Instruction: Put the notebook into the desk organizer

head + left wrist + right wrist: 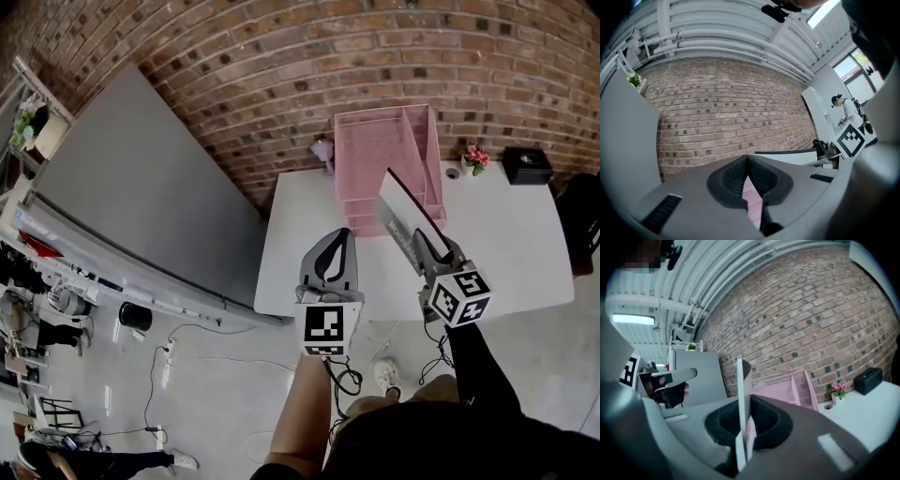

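Over the table's [511, 239] middle, right gripper [424, 247] clamps the notebook [401, 212] on edge; left gripper [341, 234] closed, empty. Line it up with an organizer [375, 150] slot.

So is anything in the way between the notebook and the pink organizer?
No, nothing that I can see. The notebook, pinched in the right gripper, hangs in front of the pink organizer with open air between them. The left gripper is off to the side.

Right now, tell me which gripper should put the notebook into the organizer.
Right. The right gripper is shut on the notebook, which it holds on edge just in front of the pink organizer. The left gripper is shut, empty, and off to the side.
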Demonstrator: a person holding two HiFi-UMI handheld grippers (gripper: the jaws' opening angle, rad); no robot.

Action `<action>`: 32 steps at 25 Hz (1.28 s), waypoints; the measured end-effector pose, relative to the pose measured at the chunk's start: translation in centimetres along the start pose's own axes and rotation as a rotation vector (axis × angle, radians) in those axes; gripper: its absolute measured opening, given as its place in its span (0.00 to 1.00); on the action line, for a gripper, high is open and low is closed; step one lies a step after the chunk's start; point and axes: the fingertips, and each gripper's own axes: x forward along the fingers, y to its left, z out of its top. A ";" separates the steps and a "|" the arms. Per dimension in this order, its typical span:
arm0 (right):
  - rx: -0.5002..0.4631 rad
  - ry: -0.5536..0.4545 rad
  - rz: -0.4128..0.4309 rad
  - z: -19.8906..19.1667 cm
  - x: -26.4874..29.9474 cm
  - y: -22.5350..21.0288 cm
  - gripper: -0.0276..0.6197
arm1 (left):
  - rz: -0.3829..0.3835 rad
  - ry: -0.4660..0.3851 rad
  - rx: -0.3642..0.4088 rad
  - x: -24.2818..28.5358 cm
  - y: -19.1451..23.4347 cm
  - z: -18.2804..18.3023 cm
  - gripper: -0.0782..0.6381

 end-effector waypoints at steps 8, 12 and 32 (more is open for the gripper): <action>0.341 0.042 -0.030 -5.2 1.4 -1.6 0.05 | -0.031 0.023 -0.027 1.2 1.1 -2.6 0.12; 0.466 0.067 -0.038 -7.6 1.6 -1.8 0.05 | -0.037 0.035 -0.039 1.7 1.3 -3.6 0.12; 1.345 -0.114 -0.270 -15.8 3.3 -10.9 0.05 | -0.011 0.117 -0.051 3.0 3.3 -7.3 0.12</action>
